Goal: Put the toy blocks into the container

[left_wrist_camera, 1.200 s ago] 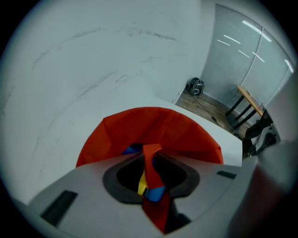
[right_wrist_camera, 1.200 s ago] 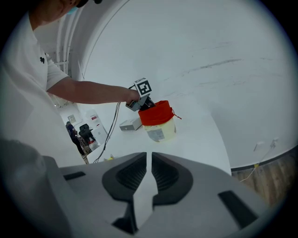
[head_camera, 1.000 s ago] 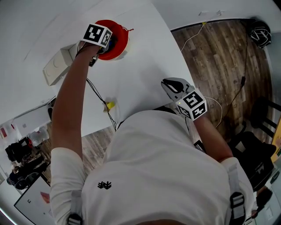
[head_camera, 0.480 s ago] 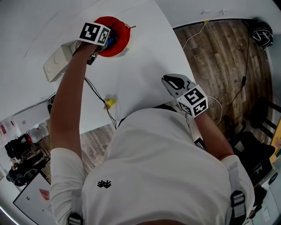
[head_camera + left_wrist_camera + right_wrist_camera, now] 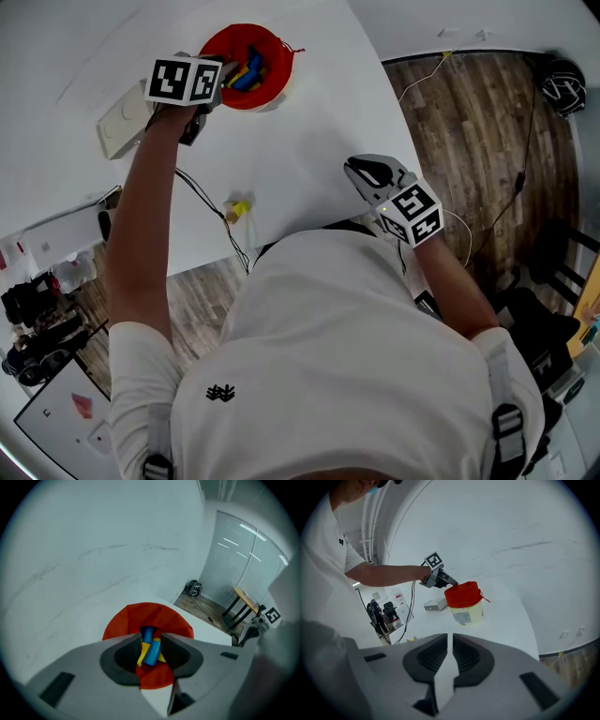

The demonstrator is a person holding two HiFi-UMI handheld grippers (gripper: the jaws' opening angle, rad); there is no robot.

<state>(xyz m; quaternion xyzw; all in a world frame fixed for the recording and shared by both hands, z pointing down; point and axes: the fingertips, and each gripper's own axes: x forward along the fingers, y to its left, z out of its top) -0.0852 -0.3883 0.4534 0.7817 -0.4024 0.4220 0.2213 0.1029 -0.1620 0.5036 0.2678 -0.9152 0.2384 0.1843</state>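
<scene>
The container (image 5: pixel 278 90) is a pale tub with a red liner, standing at the far side of the white table (image 5: pixel 309 131). Blue and yellow toy blocks (image 5: pixel 247 70) lie inside it. My left gripper (image 5: pixel 223 73) hangs just above its left rim, open. Its jaws have just been closing a little with nothing between them. In the left gripper view the blue block (image 5: pixel 151 651) and the red liner (image 5: pixel 140 616) show through the gap, well below the left gripper (image 5: pixel 151 637). My right gripper (image 5: pixel 362 172) rests shut and empty near the table's near right edge, far from the container (image 5: pixel 465 613).
A white box (image 5: pixel 122 136) lies left of the container, with a black cable (image 5: pixel 202 199) running toward a small yellow item (image 5: pixel 237 208) at the table's near edge. Wooden floor (image 5: pixel 469 122), a dark helmet (image 5: pixel 562 73) and a chair are off to the right.
My left gripper has risen and drawn back to the left off the container's mouth, so the blocks inside now show. The right gripper has stayed put.
</scene>
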